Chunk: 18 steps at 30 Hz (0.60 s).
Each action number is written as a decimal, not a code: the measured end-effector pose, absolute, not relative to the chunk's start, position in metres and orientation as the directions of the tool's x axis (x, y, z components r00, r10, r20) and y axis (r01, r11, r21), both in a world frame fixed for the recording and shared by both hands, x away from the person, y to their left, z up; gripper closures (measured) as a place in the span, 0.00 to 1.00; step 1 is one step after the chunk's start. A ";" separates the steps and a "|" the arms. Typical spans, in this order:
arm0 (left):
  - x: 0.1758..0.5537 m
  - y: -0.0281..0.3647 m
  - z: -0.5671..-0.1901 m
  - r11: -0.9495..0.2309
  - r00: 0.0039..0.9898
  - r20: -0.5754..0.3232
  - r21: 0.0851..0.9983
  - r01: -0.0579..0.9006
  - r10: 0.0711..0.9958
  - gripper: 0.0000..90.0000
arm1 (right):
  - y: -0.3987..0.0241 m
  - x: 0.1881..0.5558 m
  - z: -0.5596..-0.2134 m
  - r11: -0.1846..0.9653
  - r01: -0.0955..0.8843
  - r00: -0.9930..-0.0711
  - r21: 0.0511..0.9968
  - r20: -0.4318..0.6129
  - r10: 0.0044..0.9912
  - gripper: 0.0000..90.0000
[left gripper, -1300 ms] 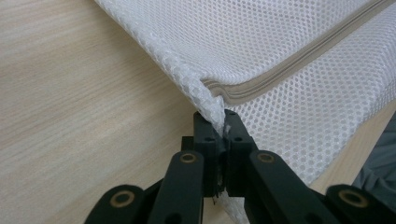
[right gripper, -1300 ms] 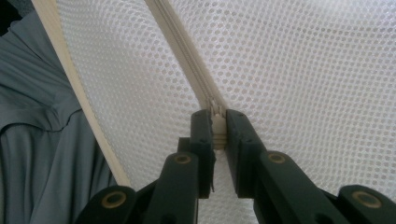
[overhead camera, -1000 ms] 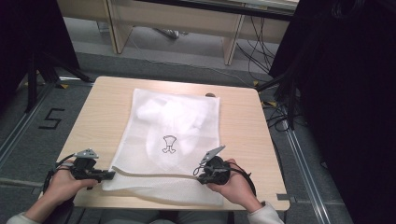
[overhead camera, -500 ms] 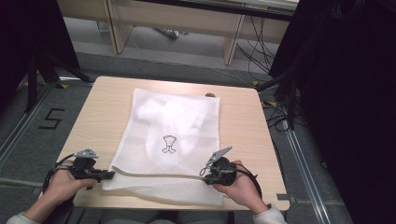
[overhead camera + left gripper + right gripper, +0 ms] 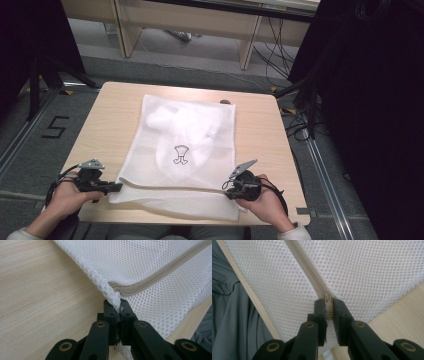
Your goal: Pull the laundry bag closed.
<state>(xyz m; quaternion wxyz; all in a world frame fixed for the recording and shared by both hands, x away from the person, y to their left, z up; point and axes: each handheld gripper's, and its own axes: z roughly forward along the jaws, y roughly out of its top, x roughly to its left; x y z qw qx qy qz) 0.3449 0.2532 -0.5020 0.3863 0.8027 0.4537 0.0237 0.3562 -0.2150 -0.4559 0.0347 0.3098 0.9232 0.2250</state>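
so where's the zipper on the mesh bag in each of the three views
High view: the zipper runs as a pale line across the near part of the mesh bag, from the left gripper to the right gripper.
Left gripper view: upper right, slanting down to the bag's corner.
Right gripper view: top centre down to the jaws, which clamp its pull.
Shared landmark: the wooden table.

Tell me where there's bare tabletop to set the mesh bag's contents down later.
Bare table runs as a wide strip left of the mesh bag, and a similar strip lies to its right, up to the table's right edge. A narrow band stays free beyond the bag's far edge. The near edge is crowded: left claw, right claw.
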 end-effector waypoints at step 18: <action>0.345 0.253 -0.501 -0.289 0.581 -0.321 0.631 0.720 0.748 0.96 | -0.229 0.354 -0.459 0.700 0.575 -0.794 0.423 0.083 0.602 0.91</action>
